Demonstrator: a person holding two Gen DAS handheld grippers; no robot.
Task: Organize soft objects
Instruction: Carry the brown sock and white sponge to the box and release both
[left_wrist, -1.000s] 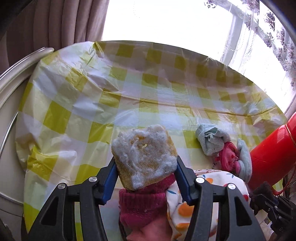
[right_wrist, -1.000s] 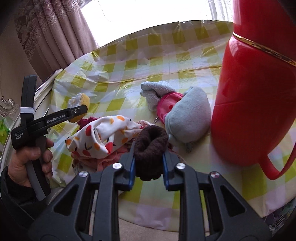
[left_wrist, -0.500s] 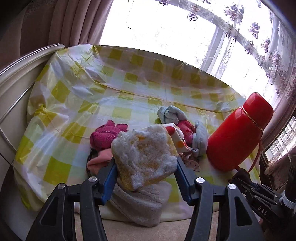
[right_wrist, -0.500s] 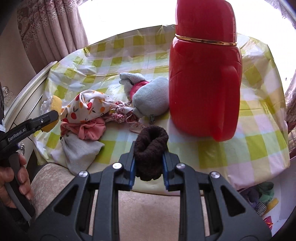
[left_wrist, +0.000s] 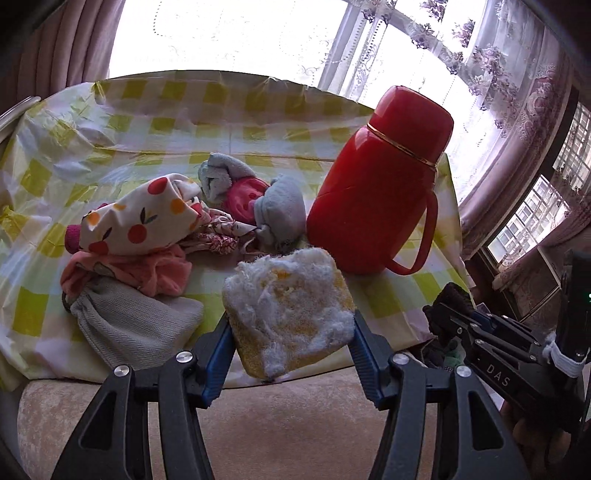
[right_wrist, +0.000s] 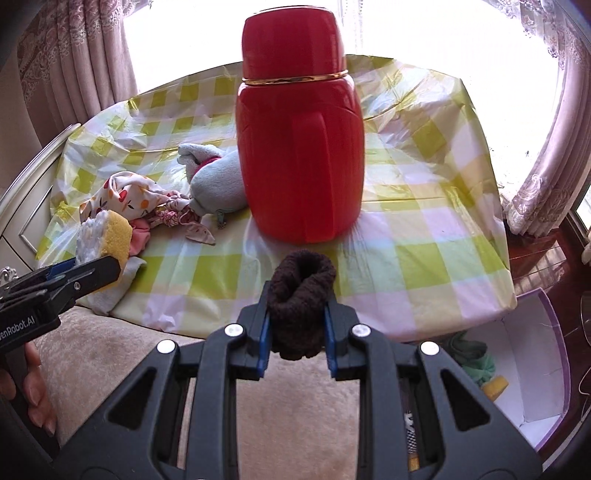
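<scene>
My left gripper (left_wrist: 290, 349) is shut on a yellow sponge (left_wrist: 288, 310) with a white fuzzy face, held over the table's near edge. The sponge (right_wrist: 105, 236) also shows at the left of the right wrist view, in the left gripper (right_wrist: 79, 271). My right gripper (right_wrist: 297, 323) is shut on a rolled dark brown sock (right_wrist: 300, 295), in front of the table. On the checked tablecloth (left_wrist: 155, 122) lie a fruit-print cloth (left_wrist: 144, 218), a pink cloth (left_wrist: 147, 269), a grey cloth (left_wrist: 129, 325) and a grey and pink plush (left_wrist: 258, 199).
A tall red thermos (right_wrist: 299, 147) stands mid-table next to the plush. Below the table's right corner sits an open white box (right_wrist: 532, 369) holding a green cloth (right_wrist: 476, 363) and a yellow thing. A beige cushion (right_wrist: 280, 398) lies below me. Curtains and bright windows stand behind.
Both grippers have drawn back from the table toward its near edge and swung right, each still gripping its item. The cloth pile and thermos now lie farther off; the white box has come into view.
</scene>
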